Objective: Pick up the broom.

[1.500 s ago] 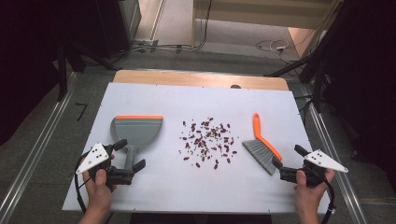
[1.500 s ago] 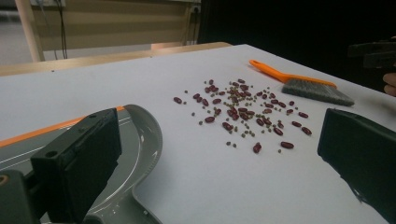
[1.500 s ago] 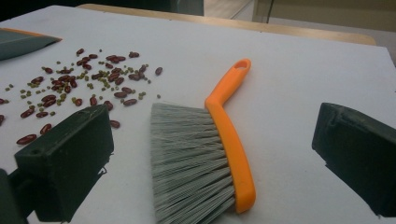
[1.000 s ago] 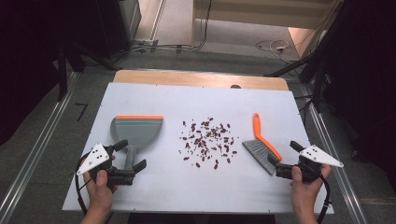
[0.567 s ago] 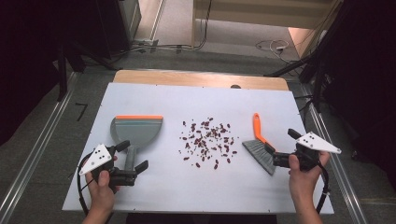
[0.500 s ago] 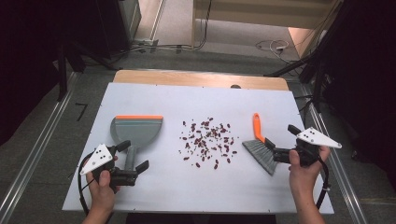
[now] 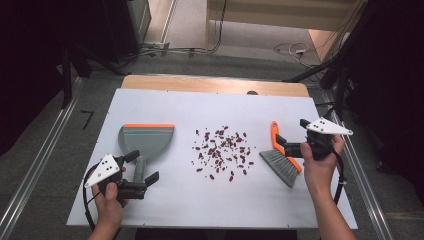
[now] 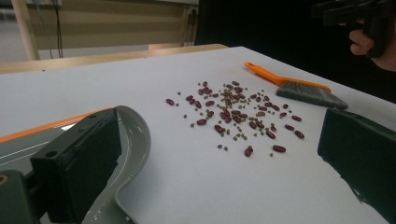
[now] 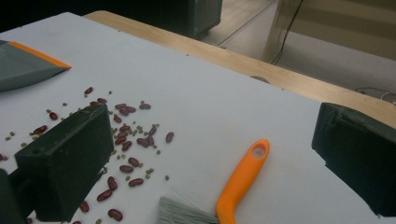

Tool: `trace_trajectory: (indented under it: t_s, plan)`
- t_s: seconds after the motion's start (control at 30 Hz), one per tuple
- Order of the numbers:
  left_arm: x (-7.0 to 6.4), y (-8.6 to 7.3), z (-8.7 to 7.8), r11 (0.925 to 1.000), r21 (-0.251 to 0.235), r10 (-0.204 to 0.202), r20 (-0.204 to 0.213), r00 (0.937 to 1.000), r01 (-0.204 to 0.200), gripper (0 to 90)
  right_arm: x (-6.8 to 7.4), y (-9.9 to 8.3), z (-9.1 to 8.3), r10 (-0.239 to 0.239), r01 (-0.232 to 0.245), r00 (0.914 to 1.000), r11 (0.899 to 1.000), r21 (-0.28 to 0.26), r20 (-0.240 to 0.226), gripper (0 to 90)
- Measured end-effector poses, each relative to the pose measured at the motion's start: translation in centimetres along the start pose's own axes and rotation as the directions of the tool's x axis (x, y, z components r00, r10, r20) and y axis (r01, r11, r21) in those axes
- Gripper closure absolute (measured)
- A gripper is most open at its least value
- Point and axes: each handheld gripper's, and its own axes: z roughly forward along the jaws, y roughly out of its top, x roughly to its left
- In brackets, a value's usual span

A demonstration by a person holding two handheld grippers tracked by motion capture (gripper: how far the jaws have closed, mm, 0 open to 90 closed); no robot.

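Note:
A grey dustpan (image 7: 145, 141) with an orange lip lies left of centre on the white table (image 7: 210, 107). My left gripper (image 7: 144, 166) stands open beside its handle; in the left gripper view the pan (image 8: 133, 140) sits behind the left jaw. Red and small green beans (image 7: 222, 152) are scattered mid-table. To their right lies a brush (image 7: 281, 157) with an orange handle and grey bristles. My right gripper (image 7: 292, 135) hovers open over that handle, which shows between the jaws in the right gripper view (image 9: 243, 179).
A wooden strip (image 7: 215, 84) runs along the table's far edge. Metal rails (image 7: 35, 165) flank the table on both sides. Cables lie on the floor (image 7: 295, 50) beyond it.
My right gripper has moved forward and left from the table's near right edge to over the brush handle. The left gripper has barely shifted.

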Motion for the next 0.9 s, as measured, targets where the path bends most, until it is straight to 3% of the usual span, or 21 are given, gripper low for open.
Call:
trace_trajectory:
  t_s: [0.13,0.47,0.53,0.63,0.77,0.87,0.9]
  plan:
    - [0.1,0.0,-0.1,1.0000,-0.001,0.000,-0.002,1.0000,0.000,0.7,-0.2,0.7,1.1,-0.002,0.002,0.9999,0.999,0.052,0.015,0.0]
    - [0.0,0.0,0.1,1.0000,0.005,0.005,0.002,1.0000,-0.005,0.7,-1.4,1.7,3.4,0.030,-0.025,0.9992,0.985,0.172,-0.025,0.0]
    - [-0.1,0.0,0.1,1.0000,0.005,0.005,0.002,1.0000,-0.005,0.7,-1.7,1.7,3.9,0.053,-0.047,0.9983,0.976,0.210,-0.024,0.0]
    - [-0.1,0.0,0.1,1.0000,0.003,0.006,0.003,1.0000,-0.006,0.7,-2.3,1.3,4.9,0.087,-0.078,0.9960,0.956,0.284,-0.020,1.4]
    - [0.0,0.0,0.0,1.0000,0.002,0.004,0.004,1.0000,-0.004,0.7,-2.7,0.7,6.0,0.137,-0.117,0.9903,0.917,0.382,-0.024,2.7]
    - [0.0,0.0,0.1,1.0000,0.006,0.006,0.002,1.0000,-0.006,0.7,-2.7,0.4,6.7,0.150,-0.113,0.9873,0.890,0.441,-0.051,3.8]
    - [0.0,0.0,0.1,0.9999,0.008,0.007,0.003,1.0000,-0.007,0.7,-2.7,0.4,6.7,0.150,-0.113,0.9873,0.890,0.441,-0.051,3.8]
